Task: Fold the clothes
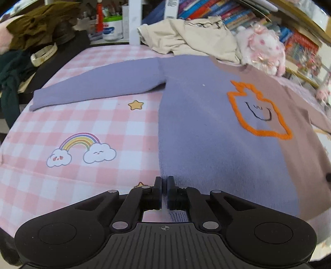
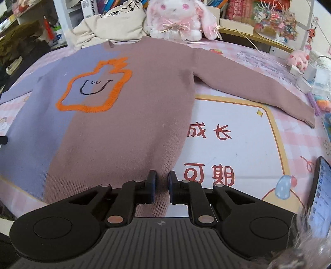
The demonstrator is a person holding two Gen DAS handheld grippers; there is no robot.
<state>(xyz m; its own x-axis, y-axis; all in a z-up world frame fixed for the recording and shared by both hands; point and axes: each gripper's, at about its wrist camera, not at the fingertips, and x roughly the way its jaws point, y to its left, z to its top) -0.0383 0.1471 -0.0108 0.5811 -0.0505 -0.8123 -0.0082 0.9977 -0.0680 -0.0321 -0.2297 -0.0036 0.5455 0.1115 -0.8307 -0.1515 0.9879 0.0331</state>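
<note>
L tool (image 1: 164, 187) sits closest in the left wrist view, fingers nearly together w/ only a thin slit between them, pinching the purple bottom-left corner of the sweater (image 1: 198, 128) at its hem edge. R tool (image 2: 161, 184) is nearest in the right wrist view, fingers a narrow gap apart over the mauve hem near the bottom-right corner; can't tell whether fabric is actually nipped between them. The sweater lies flat, front up, ahead of both tools on a pink-and-white checked worktop cover (image 1: 82, 124): purple half on the L tool's side, mauve half on the R tool's side, w/ an orange fuzzy outline motif (image 2: 95, 87) and a black smiley face straddling the colour seam. Purple sleeve (image 1: 93, 87) stretches out ahead and to the left of the L tool; mauve sleeve (image 2: 258, 87) runs ahead and to the right of the R tool, cuff lying well out on the cover. Left of the L tool the cover shows a rainbow-and-clouds print (image 1: 80, 151) and a yellow star (image 1: 136, 105). Just right of the R tool, red Chinese characters (image 2: 209, 153) in a yellow-bordered white panel. Far right, close to the R tool's body, a phone (image 2: 320, 196) w/ lit screen stands tilted. Beyond the sweater's collar: a crumpled beige garment (image 1: 186, 37) and a pink-white plush bunny (image 2: 178, 18), w/ bookshelves (image 1: 238, 12) behind.
</note>
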